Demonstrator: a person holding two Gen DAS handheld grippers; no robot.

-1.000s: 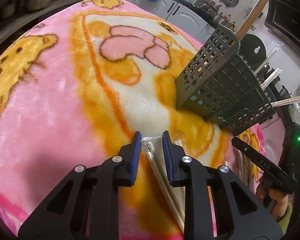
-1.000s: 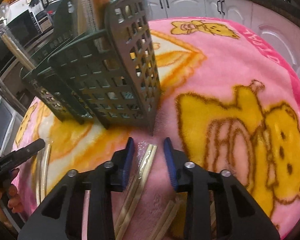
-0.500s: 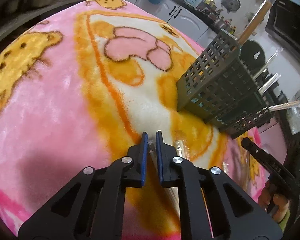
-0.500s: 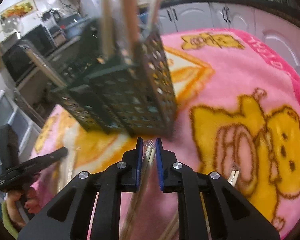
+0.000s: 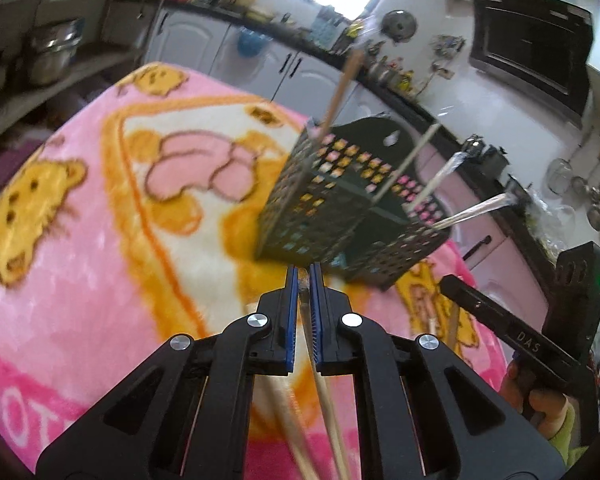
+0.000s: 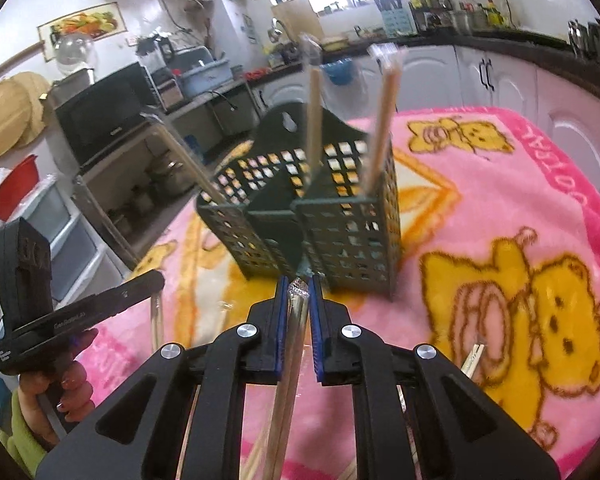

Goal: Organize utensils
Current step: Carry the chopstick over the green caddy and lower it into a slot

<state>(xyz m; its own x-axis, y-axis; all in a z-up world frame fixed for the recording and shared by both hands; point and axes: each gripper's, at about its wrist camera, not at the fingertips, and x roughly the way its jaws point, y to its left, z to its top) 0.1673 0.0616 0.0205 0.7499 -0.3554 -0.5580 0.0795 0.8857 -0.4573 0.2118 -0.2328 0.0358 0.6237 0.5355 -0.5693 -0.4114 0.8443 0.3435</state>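
Note:
My left gripper (image 5: pixel 304 270) is shut on a plastic-wrapped pair of wooden chopsticks (image 5: pixel 320 384), held up off the pink blanket (image 5: pixel 100 240). The dark green slotted utensil caddy (image 5: pixel 332 200) stands just beyond its tips, with several wrapped chopsticks (image 5: pixel 342 84) sticking up from it. My right gripper (image 6: pixel 298 280) has its jaws closing on another wrapped pair (image 6: pixel 290 360), whose crinkled wrapper end pokes out between the pads. The caddy (image 6: pixel 340 232) stands right in front of it, two wrapped pairs (image 6: pixel 382 128) upright in its right compartment.
Loose wrapped chopsticks lie on the blanket (image 6: pixel 520 200) at the right (image 6: pixel 472 360) and at the left (image 6: pixel 156 320). A person's hand (image 6: pixel 72 380) grips the other tool's handle. Kitchen counters, cabinets and a microwave (image 6: pixel 100 120) ring the table.
Both grippers went from open around wrapped chopsticks lying on the blanket to closed on them. Both then rose, lifting the pairs and bringing the caddy's top and the kitchen into view.

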